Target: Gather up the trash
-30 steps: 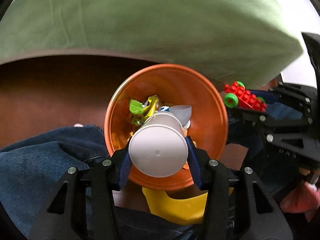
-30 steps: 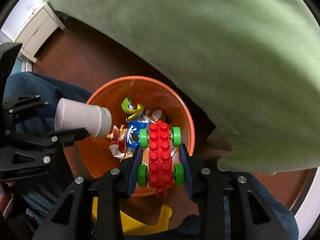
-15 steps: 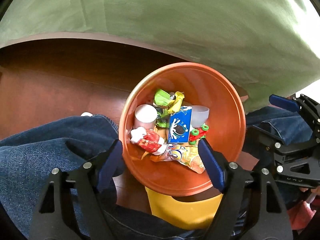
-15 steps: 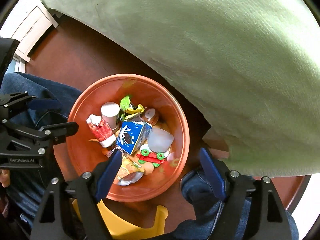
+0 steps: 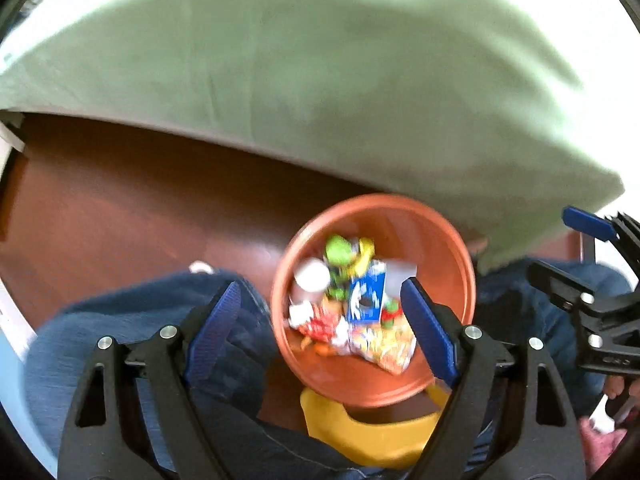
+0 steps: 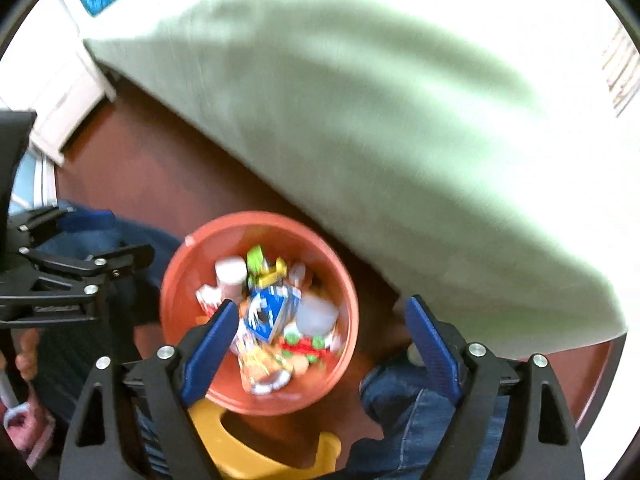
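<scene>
Orange bucket [image 5: 448, 240]: stands on the brown floor at the edge of the green bedspread [image 5: 320, 80], between the person's knees; its wall is bare on the far side.
Trash in bucket: white cup [image 6: 231, 271], blue carton [image 6: 268, 312], red toy car [image 6: 304, 346] and crumpled wrappers lie heaped at the bottom.
Risk, toy: the toy car lies among the wrappers; I judge it may be thrown out with them.
Risk, tipping: a knee or a gripper swinging near the rim could knock the bucket over and spill the heap.
Risk, blur: both views are smeared, so small scraps outside the bucket may go unseen.
Left gripper [image 5: 320, 332]: jaws have just been opening, now spread wide, nothing between them, clear above the bucket.
Right gripper [image 6: 320, 344]: jaws have just been opening, spread wide and empty, over the bucket.
</scene>
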`<state>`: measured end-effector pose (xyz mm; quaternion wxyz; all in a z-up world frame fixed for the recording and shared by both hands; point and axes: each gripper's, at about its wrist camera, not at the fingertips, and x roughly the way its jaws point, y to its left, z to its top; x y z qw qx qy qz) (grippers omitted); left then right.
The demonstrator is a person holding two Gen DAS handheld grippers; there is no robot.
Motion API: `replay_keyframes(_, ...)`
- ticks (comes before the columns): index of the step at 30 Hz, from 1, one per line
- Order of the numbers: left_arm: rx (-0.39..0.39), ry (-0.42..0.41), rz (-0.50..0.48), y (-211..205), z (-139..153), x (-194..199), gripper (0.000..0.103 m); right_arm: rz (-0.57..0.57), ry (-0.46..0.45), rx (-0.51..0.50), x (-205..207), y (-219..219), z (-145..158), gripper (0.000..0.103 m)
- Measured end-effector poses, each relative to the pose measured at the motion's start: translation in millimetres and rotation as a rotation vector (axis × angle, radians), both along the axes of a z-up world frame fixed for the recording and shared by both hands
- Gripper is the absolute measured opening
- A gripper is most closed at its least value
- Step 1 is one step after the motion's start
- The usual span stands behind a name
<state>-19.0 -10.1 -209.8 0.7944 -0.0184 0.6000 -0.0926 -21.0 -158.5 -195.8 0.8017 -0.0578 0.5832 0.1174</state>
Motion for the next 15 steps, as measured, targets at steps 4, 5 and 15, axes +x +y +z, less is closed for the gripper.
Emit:
replay_keyframes(4,0.006,-0.154,0.043,8.7,52.5,8.1,0.081,-0.045,-0.200,0.027,5.7,-3.2,68.6,0.089)
replay_keyframes(5,0.006,-0.190,0.054,10.9,65.0,9.8,0.082,-0.055,-0.239,0.032,6.3,-4.7,81.2,0.090)
replay_keyframes(15,-0.013,-0.528,0.132,19.2,187.1,29.9,0.088,-0.152,-0.618,0.045,19.3,-7.9,202.8,0.097)
